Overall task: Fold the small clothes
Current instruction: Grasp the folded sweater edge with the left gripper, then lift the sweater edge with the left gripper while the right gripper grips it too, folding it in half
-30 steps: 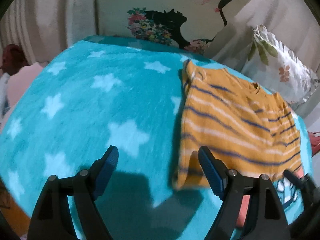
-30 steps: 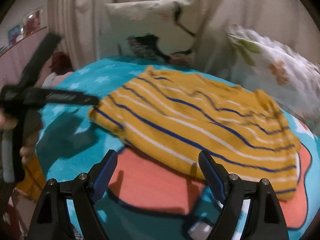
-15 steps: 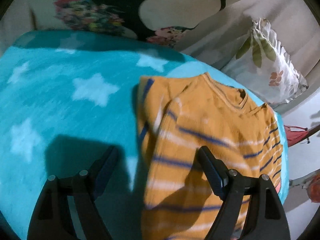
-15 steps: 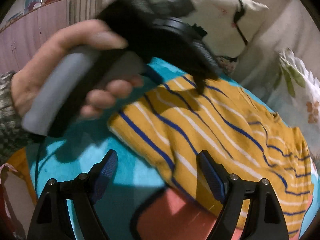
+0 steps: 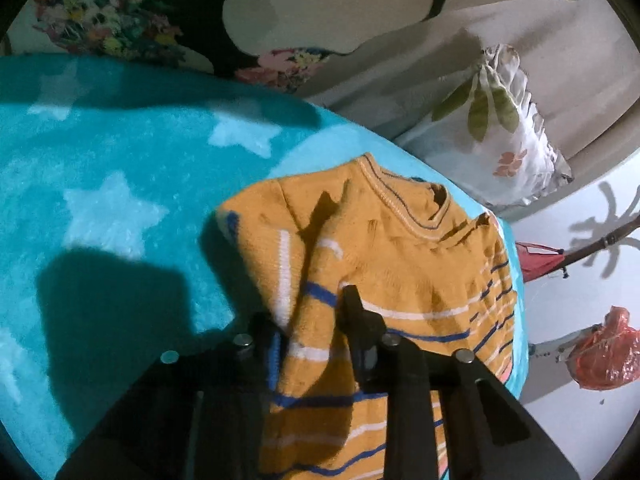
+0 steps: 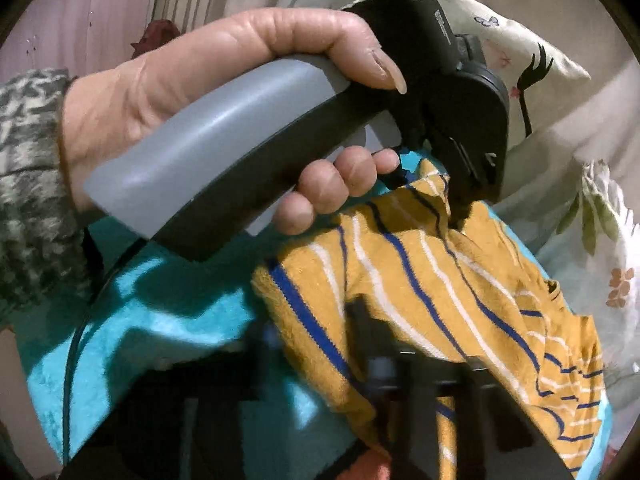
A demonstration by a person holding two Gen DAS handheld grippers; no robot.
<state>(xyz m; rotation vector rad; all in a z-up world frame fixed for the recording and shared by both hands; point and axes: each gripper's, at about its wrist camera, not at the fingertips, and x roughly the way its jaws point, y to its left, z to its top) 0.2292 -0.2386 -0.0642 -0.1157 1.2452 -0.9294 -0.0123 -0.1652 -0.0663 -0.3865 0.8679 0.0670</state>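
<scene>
A small mustard-yellow sweater with blue and white stripes lies on a teal star blanket. My left gripper is shut on a raised fold of the sweater near its left sleeve. In the right wrist view the sweater is bunched and lifted at its near edge, and my right gripper is shut on that striped edge. The left gripper's handle, held by a hand, fills the upper left of that view, its fingers pinching the sweater's far corner.
A floral print pillow and a white leaf-pattern pillow stand behind the blanket. The bed's right edge drops to a pale floor with a red bag. A black cable hangs at the left.
Both grippers were open above the sweater; both have moved in and shut on its left side. The cloth is now lifted and bunched. The left gripper has moved into the right wrist view.
</scene>
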